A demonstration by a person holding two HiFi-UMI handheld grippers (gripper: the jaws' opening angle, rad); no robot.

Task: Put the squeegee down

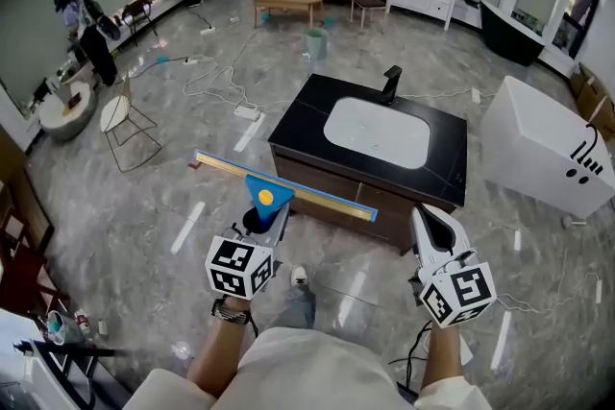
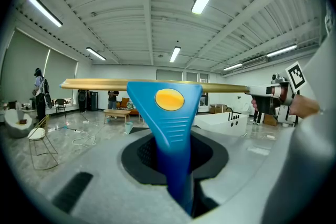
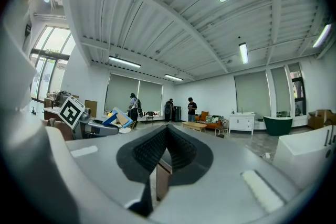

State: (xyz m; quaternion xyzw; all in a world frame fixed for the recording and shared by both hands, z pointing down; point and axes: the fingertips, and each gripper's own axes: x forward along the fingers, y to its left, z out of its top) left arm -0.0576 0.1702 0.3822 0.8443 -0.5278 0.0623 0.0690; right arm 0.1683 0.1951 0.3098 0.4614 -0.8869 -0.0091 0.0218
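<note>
The squeegee (image 1: 268, 195) has a blue handle with a yellow oval and a long gold blade, held level in front of me. My left gripper (image 1: 261, 218) is shut on its blue handle, the blade crosswise beyond the jaws. In the left gripper view the squeegee (image 2: 164, 107) stands upright between the pads, blade across the top. My right gripper (image 1: 430, 218) hangs at the right, shut with nothing in it; in the right gripper view its pads (image 3: 181, 150) meet at the tips. Both grippers are just short of the black vanity counter (image 1: 298, 125).
The vanity holds a white sink (image 1: 377, 132) and a black faucet (image 1: 390, 84). A white bathtub (image 1: 548, 151) stands to the right and a wire chair (image 1: 125, 125) to the left. Cables (image 1: 216, 82) lie on the floor. People stand far back.
</note>
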